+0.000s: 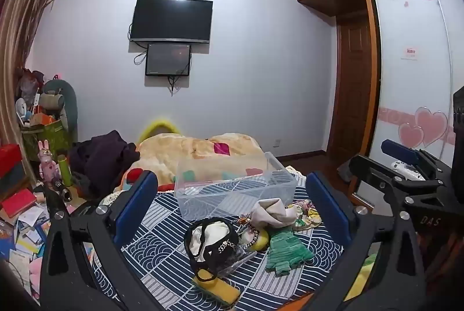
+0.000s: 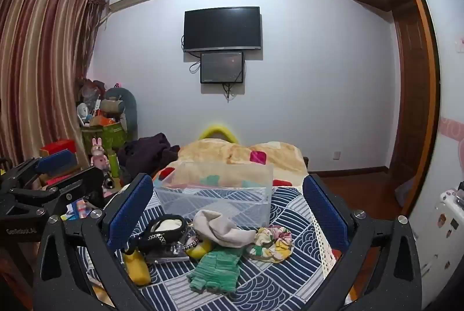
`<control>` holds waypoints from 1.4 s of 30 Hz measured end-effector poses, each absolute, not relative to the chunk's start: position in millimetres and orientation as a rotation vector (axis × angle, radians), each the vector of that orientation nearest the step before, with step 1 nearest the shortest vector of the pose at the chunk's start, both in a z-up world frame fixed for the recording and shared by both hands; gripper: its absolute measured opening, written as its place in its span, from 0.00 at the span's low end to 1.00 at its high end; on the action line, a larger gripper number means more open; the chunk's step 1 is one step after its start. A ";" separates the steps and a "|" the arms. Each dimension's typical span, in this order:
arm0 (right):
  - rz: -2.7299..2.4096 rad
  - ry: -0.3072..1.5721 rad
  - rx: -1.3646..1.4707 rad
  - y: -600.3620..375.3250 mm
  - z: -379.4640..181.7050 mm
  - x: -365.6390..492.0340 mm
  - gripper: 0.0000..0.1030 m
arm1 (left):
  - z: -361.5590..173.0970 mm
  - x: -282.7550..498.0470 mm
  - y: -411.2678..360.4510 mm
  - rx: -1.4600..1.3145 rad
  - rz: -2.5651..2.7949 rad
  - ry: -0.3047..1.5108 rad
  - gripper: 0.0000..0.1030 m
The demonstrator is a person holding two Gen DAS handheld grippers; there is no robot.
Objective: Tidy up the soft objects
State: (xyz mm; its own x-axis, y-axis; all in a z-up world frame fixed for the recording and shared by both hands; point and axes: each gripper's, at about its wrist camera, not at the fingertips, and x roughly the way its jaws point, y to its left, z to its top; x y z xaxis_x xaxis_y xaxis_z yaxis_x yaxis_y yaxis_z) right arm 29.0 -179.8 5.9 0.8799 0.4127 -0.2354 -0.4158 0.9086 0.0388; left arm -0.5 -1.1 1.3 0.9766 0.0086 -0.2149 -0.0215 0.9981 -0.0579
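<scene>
Both grippers, left gripper (image 1: 230,203) and right gripper (image 2: 227,206), are hovering wide open, gripping nothing, over the patterned bedspread (image 2: 278,279). Nearest, a green knit glove (image 2: 216,270) is lying flat beside a floral scrunchie (image 2: 272,242), beige sock (image 2: 223,229) and yellow sponge (image 1: 216,286). Beyond them, a clear plastic bin (image 1: 235,186) is standing toward the bedspread's far edge.

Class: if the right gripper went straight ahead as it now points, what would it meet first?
Probably the clear plastic bin, centred between the right gripper's open fingers; the beige cloth lies lower and nearer, so depth is uncertain.
</scene>
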 end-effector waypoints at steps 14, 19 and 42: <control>0.438 0.238 -0.007 -180.4 10.1 26.3 1.00 | 1.2 -4.5 -1.2 -0.055 0.007 0.191 1.00; 0.439 0.236 -0.007 -180.1 9.0 25.8 1.00 | 1.8 -4.7 -1.7 -0.049 0.006 0.196 1.00; 0.443 0.231 -0.018 -177.6 10.9 22.4 1.00 | -1.6 -5.3 -0.7 -0.053 0.003 0.207 1.00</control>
